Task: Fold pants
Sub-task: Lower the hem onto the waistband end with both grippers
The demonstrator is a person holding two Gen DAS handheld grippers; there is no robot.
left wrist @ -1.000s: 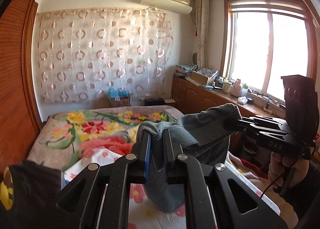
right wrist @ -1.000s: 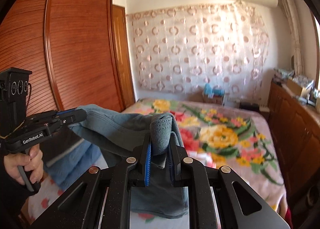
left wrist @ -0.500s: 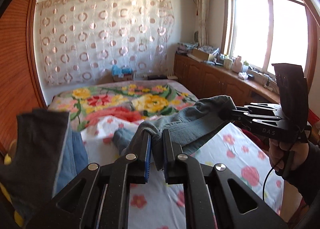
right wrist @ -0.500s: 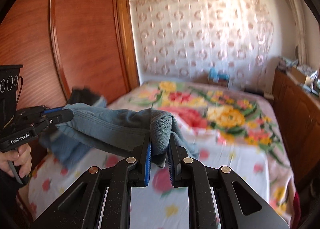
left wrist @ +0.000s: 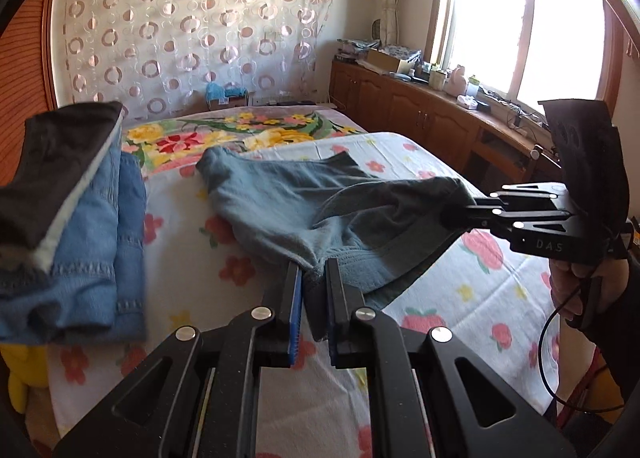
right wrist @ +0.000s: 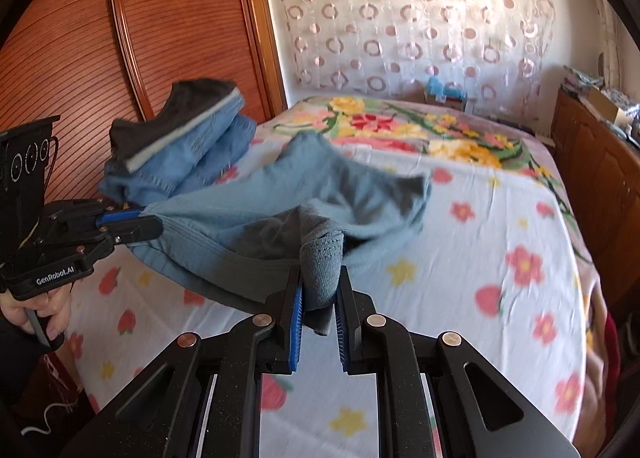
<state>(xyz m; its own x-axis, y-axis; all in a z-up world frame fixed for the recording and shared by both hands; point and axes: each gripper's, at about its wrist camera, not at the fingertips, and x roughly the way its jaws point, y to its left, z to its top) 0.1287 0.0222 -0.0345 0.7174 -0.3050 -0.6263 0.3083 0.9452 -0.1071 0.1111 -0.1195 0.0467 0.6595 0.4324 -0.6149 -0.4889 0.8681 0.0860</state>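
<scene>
Grey-blue pants held by the waistband between two grippers over the bed.

The pants (left wrist: 280,201) stretch above a white flowered sheet (left wrist: 224,234), their legs trailing onto it toward the far floral blanket (right wrist: 424,129). The left gripper (left wrist: 314,274) pinches one end of the waistband, the right gripper (right wrist: 320,282) clamps a bunched fold at the other. A stack of folded denim (right wrist: 188,153) lies near the wooden wardrobe (right wrist: 100,37). A hand (right wrist: 36,314) grips the left tool's handle.

Bed (left wrist: 224,258) with flowered sheet; pants (left wrist: 280,197); folded jeans stack (left wrist: 92,242).
</scene>
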